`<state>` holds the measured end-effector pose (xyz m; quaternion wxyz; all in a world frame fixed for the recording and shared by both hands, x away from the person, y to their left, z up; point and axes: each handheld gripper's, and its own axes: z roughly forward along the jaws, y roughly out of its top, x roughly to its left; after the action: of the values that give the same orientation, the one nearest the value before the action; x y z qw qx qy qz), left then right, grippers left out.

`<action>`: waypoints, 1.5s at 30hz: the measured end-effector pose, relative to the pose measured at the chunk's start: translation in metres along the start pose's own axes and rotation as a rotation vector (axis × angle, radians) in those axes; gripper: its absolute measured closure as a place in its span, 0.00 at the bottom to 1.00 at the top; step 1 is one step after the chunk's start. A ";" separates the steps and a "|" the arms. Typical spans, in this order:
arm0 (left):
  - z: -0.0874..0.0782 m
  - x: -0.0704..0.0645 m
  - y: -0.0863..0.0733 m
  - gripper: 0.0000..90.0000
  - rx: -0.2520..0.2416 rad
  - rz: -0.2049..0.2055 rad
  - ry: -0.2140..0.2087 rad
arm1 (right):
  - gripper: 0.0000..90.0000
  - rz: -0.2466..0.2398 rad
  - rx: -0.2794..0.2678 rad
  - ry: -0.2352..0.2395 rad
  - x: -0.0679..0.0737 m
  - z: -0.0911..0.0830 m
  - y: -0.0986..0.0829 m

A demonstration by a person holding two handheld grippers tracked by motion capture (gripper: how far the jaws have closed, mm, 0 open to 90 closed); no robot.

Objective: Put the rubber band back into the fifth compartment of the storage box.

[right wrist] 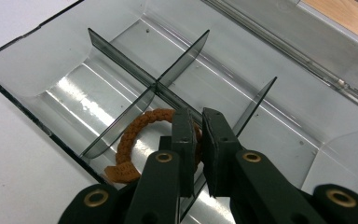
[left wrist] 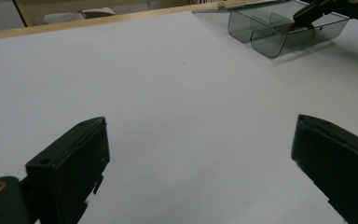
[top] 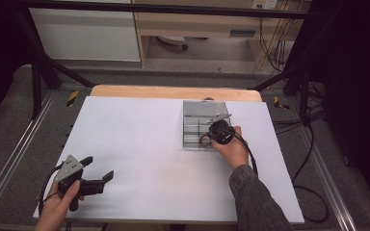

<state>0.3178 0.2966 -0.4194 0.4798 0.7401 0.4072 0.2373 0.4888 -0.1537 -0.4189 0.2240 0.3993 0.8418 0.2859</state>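
Observation:
A smoky clear plastic tray (top: 196,109) with divider walls sits on the white table, right of centre. In one near compartment lies a brown braided ring (right wrist: 134,131) with a small tag. My right gripper (right wrist: 199,119) reaches down into that compartment, its jaws closed to a narrow slit on the ring's right side, beside a divider. In the high view the right gripper (top: 209,137) is at the tray's near edge, over the ring (top: 204,141). My left gripper (top: 99,166) rests at the front left of the table, jaws wide apart with nothing between them (left wrist: 200,140).
The white sheet (top: 139,154) covers the table, with a wooden edge (top: 173,91) at the far side. The tray's other compartments (right wrist: 284,60) hold nothing. Black frame bars and cables surround the table. The left gripper view has the tray (left wrist: 261,42) far off at the upper right.

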 end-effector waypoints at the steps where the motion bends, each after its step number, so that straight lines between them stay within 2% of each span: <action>1: 0.000 0.000 0.000 0.05 0.000 0.000 -0.001 | 0.93 -0.001 0.001 0.001 0.000 0.000 0.000; 19: 0.001 -0.001 0.000 0.05 0.000 0.002 -0.005 | 0.92 0.002 0.002 0.016 0.003 0.001 -0.002; 36: 0.001 -0.001 0.000 0.05 0.001 0.005 -0.007 | 0.85 0.021 -0.019 0.028 0.002 -0.003 -0.002; 45: 0.001 -0.001 0.000 0.05 -0.001 0.004 -0.005 | 0.81 0.028 -0.035 0.015 0.002 -0.006 -0.002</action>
<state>0.3178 0.2952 -0.4198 0.4807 0.7412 0.4044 0.2364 0.4827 -0.1558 -0.4160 0.2207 0.4048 0.8327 0.3065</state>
